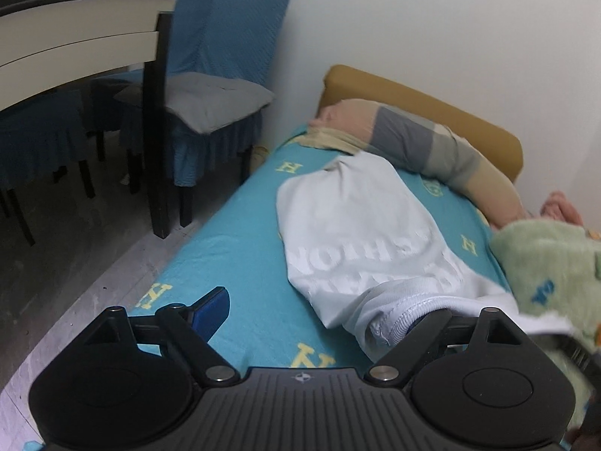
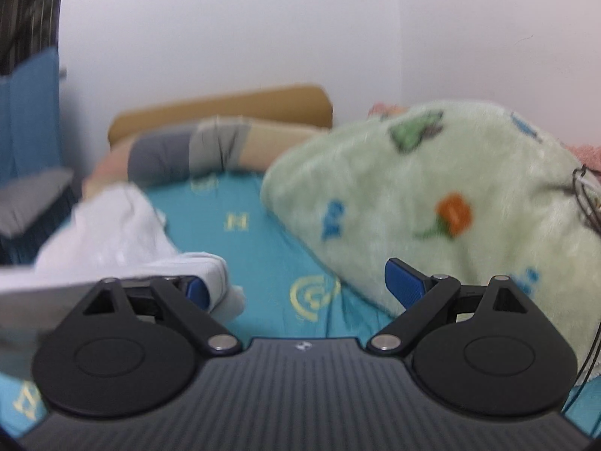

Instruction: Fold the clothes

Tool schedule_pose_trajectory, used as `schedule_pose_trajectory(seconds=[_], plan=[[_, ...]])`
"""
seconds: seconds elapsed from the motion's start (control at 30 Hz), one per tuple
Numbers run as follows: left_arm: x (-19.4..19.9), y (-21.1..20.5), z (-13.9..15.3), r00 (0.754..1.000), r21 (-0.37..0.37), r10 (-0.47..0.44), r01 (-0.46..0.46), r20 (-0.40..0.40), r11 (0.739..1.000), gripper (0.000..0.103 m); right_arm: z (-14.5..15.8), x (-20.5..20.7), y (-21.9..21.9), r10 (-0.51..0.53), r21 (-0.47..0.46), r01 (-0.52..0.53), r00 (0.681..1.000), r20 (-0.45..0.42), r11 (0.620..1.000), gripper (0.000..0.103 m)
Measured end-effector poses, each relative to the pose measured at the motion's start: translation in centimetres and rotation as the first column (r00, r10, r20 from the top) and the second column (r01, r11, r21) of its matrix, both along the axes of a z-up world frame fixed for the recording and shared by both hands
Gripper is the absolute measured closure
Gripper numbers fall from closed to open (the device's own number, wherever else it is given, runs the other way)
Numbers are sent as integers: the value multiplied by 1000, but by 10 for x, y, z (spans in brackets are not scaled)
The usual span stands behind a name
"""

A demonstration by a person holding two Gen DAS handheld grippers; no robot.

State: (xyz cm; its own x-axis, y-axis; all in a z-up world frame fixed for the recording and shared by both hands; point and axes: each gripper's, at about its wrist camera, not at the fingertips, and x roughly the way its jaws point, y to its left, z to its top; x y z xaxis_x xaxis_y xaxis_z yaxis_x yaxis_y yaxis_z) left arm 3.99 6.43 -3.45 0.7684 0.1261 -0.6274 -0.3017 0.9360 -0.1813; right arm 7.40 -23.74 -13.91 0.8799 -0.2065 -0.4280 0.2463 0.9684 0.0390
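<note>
A white garment (image 1: 360, 233) with pale mirrored lettering lies partly folded on the teal bed sheet (image 1: 233, 248). My left gripper (image 1: 311, 319) hovers at its near end with jaws wide apart. Its left blue pad (image 1: 210, 314) shows bare, while the garment's ribbed hem (image 1: 409, 314) covers the right fingertip. In the right wrist view the same white garment (image 2: 109, 233) sits at the left, its folded edge lying against the left fingertip (image 2: 197, 289). My right gripper (image 2: 300, 285) is open over bare sheet; its right pad (image 2: 405, 282) is near the green blanket. This view is blurred.
A beige and grey striped garment (image 1: 420, 146) lies along the brown headboard (image 1: 432, 105). A green fleece blanket (image 2: 432, 203) is heaped at the right of the bed. Blue-covered chairs (image 1: 210, 86) and a table (image 1: 75, 37) stand left of the bed, above grey floor (image 1: 75, 255).
</note>
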Motion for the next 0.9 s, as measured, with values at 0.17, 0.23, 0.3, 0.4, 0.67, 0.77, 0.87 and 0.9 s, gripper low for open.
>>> schedule_pose_trajectory(seconds=[0.17,0.23,0.3,0.4,0.67,0.77,0.87,0.9], plan=[[-1,-2,-5,1000,13,11,-11,-8,1000,15,-5,-10,4,-37,-9,37,999,4,999,9],[-8,0,4,999,8,4,-4,38,1000,15,16,-27,-3,-58,43,53,992,111,998,9],[-18,5,19,994,-2,4,-4,112,1000,15,40,-44,-8,-69,83,53,976,205,995,9],[-30,18,56,977,-21,37,-33,209,999,15,83,-58,0,-18,6,17,959,284,1000,9],[-70,34,222,867,-3,33,-37,496,999,15,258,-106,8,113,-71,-90,848,518,993,9],[-96,33,298,795,24,15,-38,606,999,15,330,-136,6,145,-97,-108,792,594,989,9],[-127,33,369,719,56,-8,-43,695,998,15,399,-168,5,173,-129,-117,732,658,985,9],[-138,32,391,696,66,-17,-44,717,997,14,421,-179,5,182,-142,-116,712,678,983,9]])
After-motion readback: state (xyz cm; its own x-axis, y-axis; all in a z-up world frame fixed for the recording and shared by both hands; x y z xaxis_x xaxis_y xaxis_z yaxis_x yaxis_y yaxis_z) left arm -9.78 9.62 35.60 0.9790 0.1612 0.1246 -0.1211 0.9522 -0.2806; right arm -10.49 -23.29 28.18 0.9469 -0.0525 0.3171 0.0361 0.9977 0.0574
